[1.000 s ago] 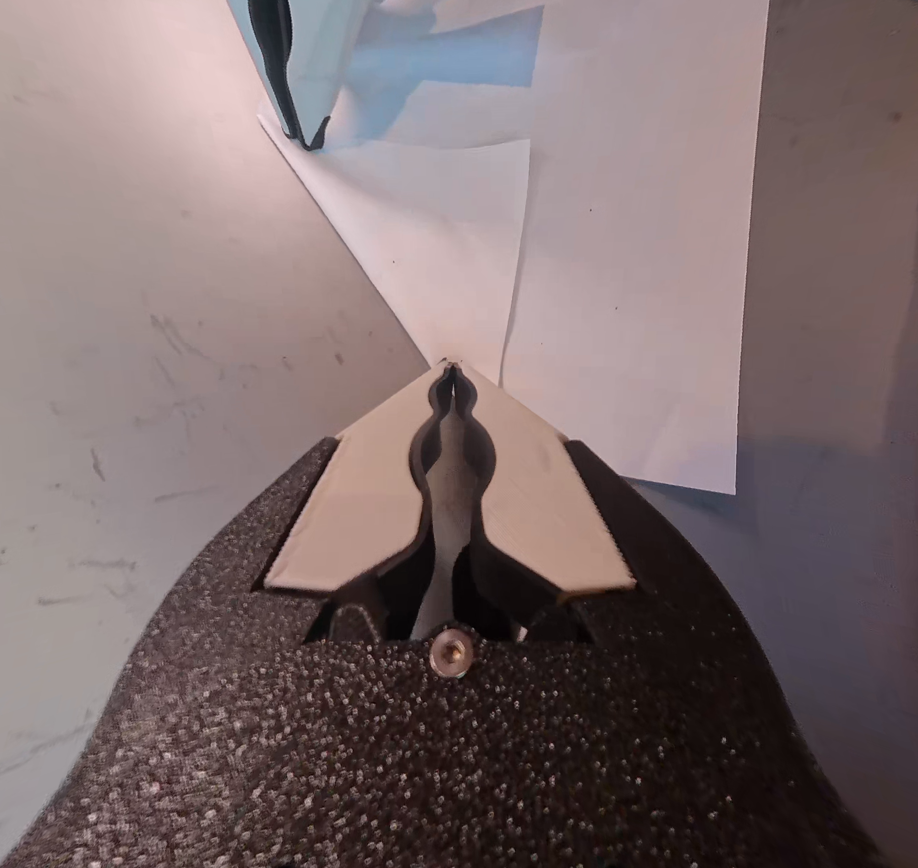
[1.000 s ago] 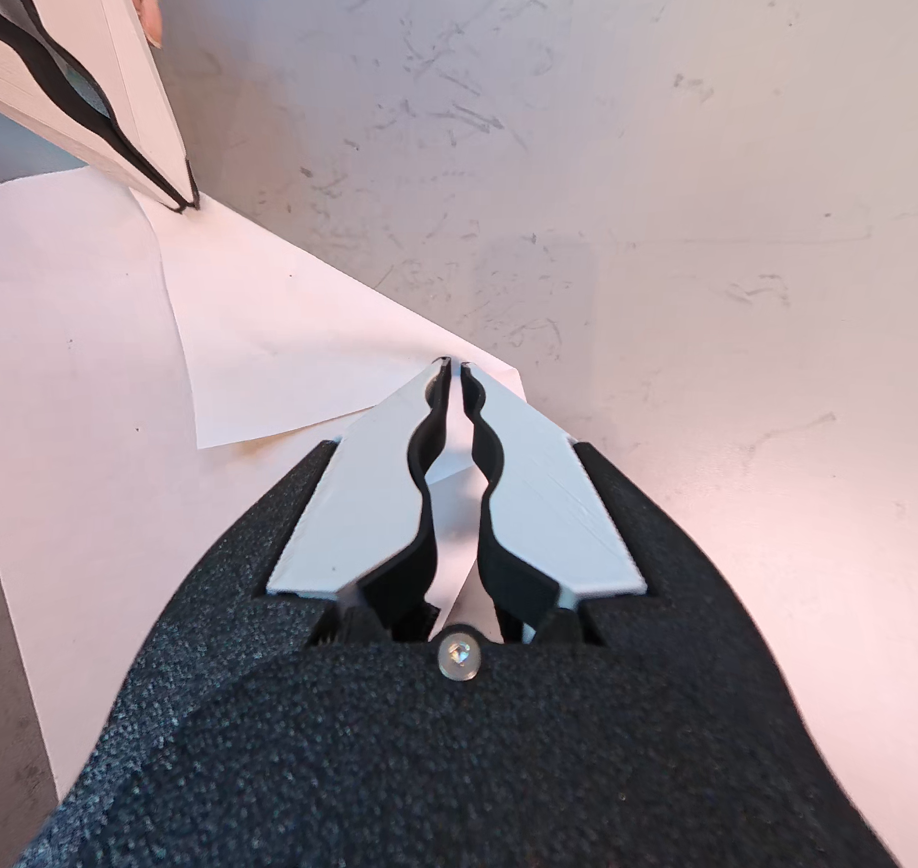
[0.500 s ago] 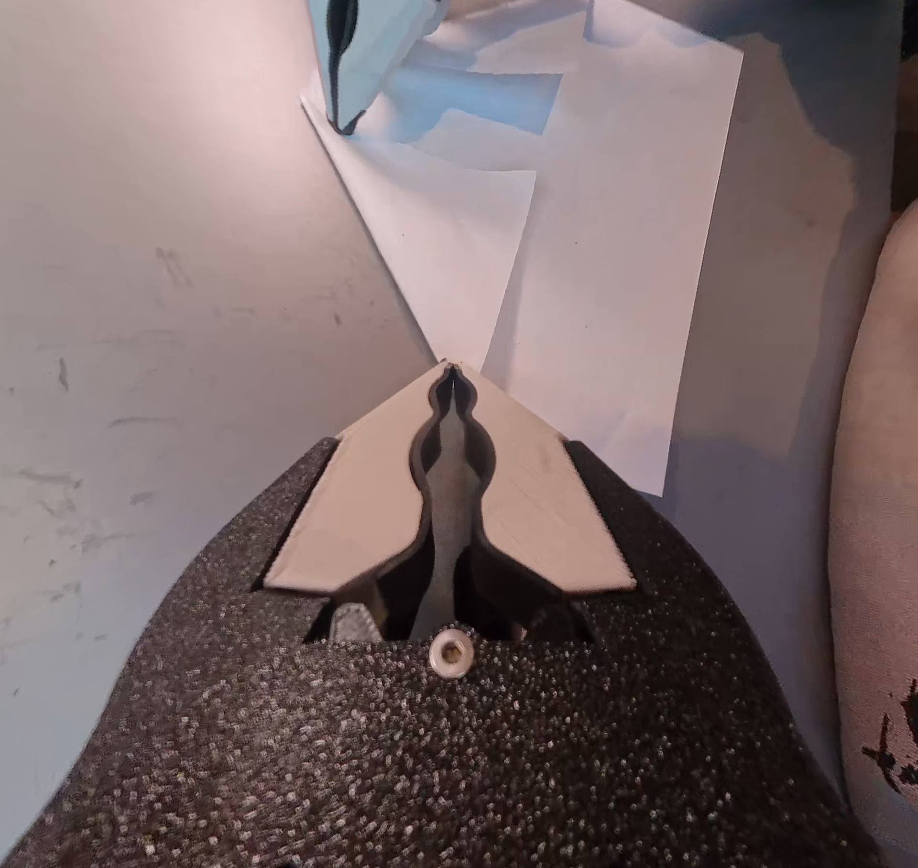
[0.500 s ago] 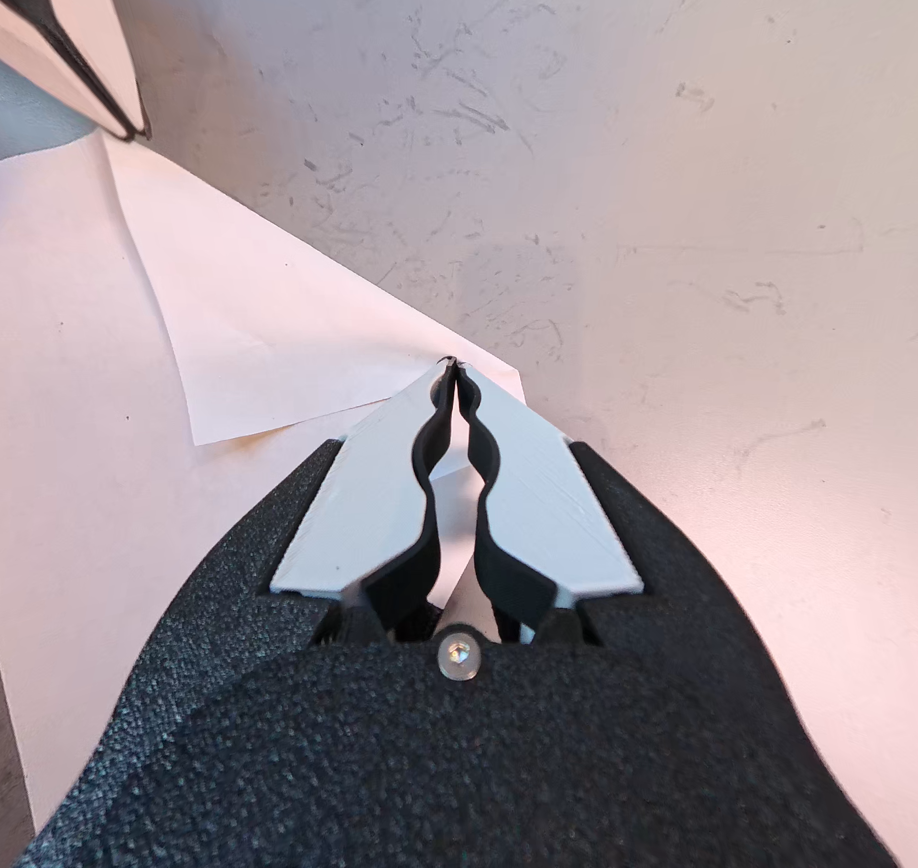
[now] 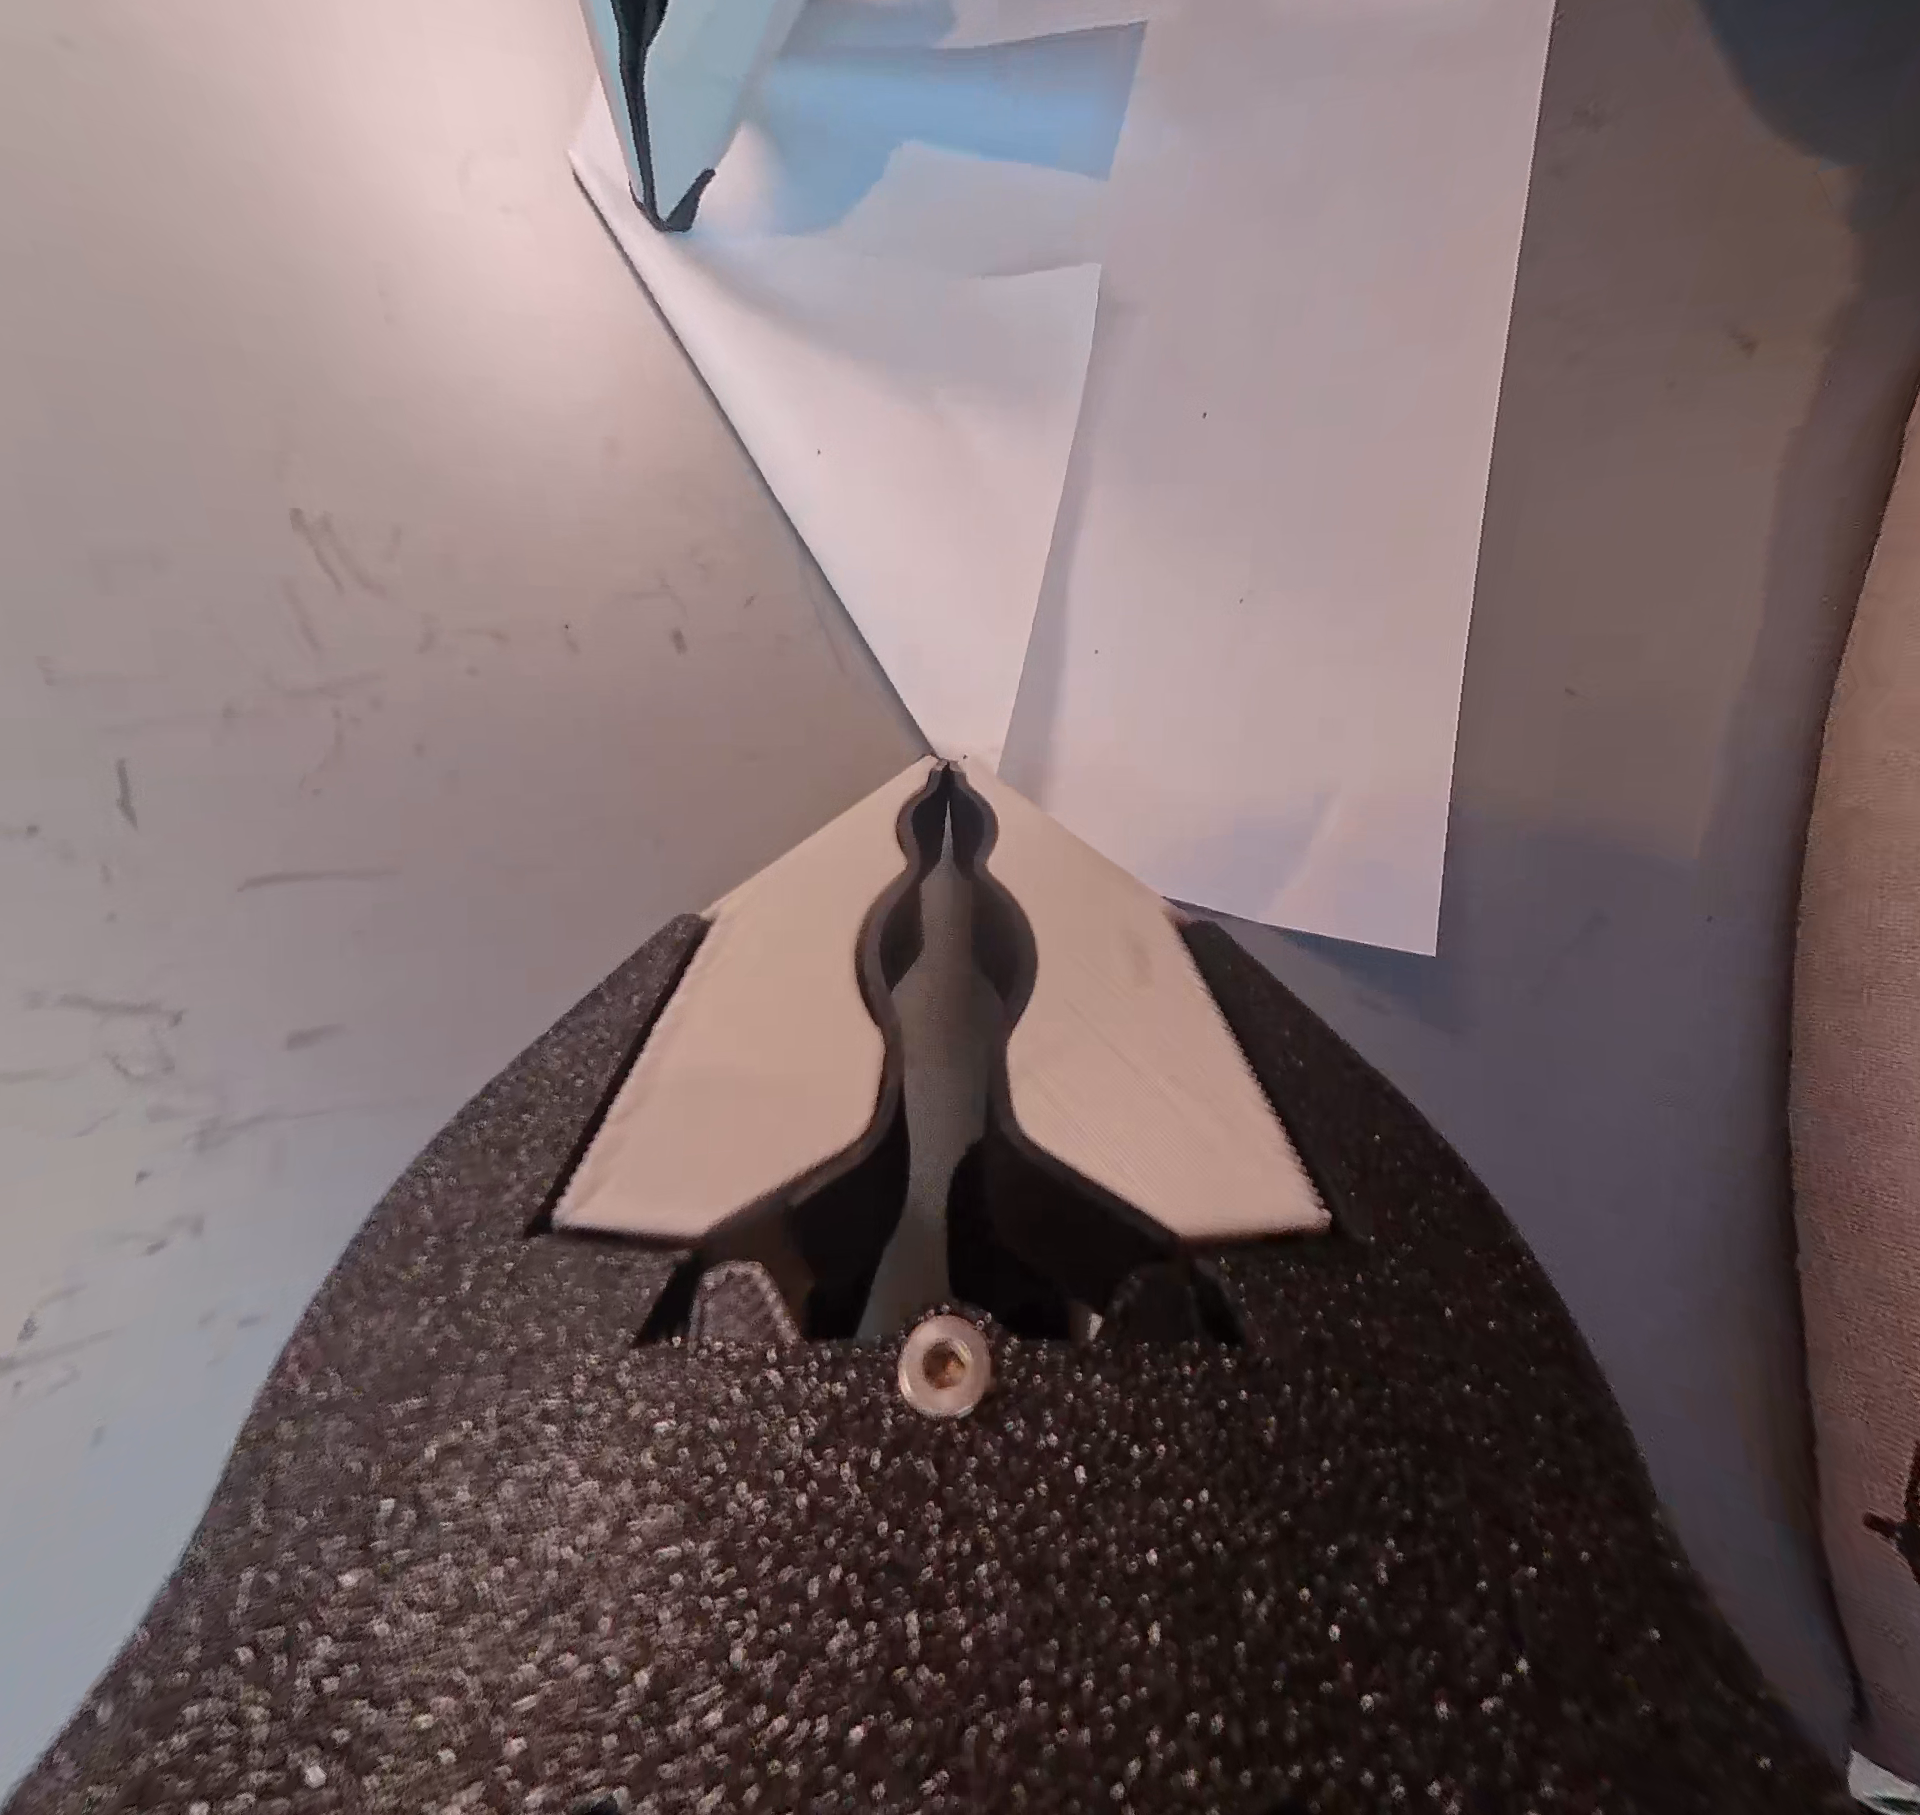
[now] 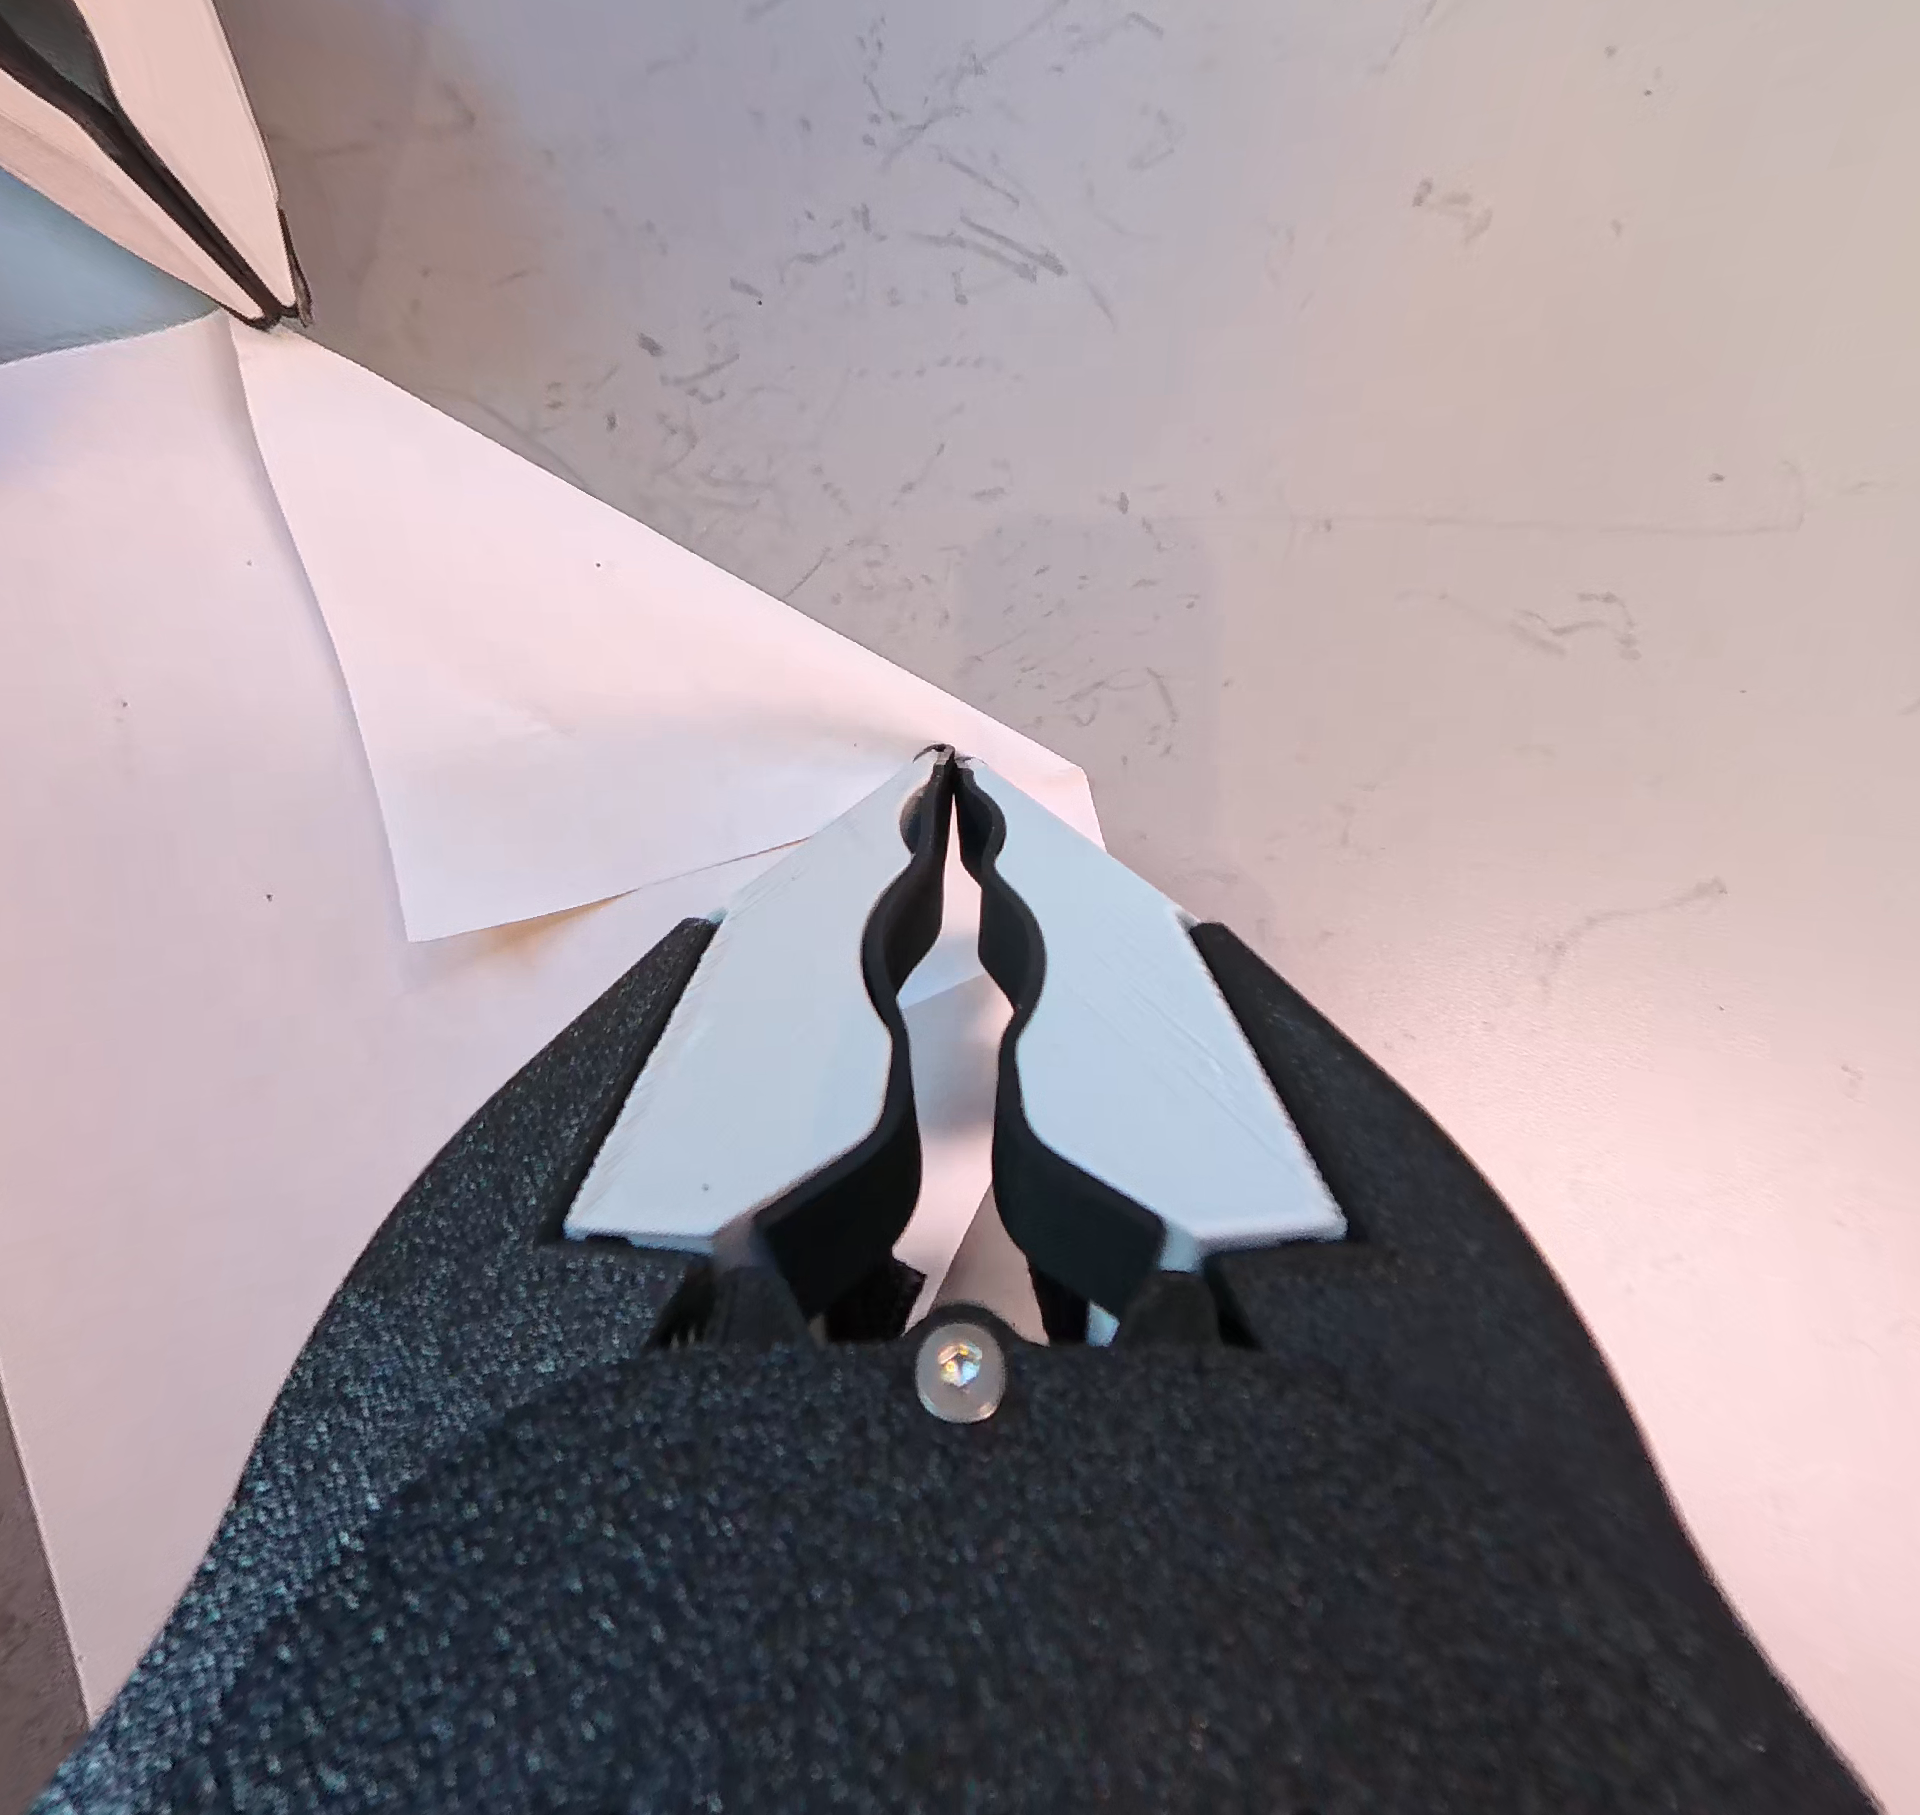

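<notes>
The left gripper (image 5: 943, 773), its pale fingers drawn together until the black-lined tips meet, presses at one end of the folded edge of a white sheet of paper (image 5: 1278, 477) on a scuffed grey tabletop (image 5: 312, 539). Whether the tips pinch the paper or merely bear down on it cannot be made out: the fingers hide the contact point, and only a grey strip shows in the wavy gap behind the tips. The right gripper (image 6: 943, 759), likewise closed at the tips, sits over a corner of the same sheet, paper visible through the gap between its fingers; a true grip, again, is possibly there but not clear.

Each tool points forward and down, low to the tabletop, its speckled black body filling the lower half of its own view. In the left wrist view the right gripper enters from the top edge, cut off above its fingers, tips down at the far end of the crease. In the right wrist view the left gripper appears at the top left corner, mostly out of frame, tip touching the fold.

The sheet has a triangular flap (image 6: 582, 685) turned over onto it, and its near left part runs beyond the frame. A beige fabric surface (image 5: 1860, 1090) edges the right side of the left wrist view, only partly seen.
</notes>
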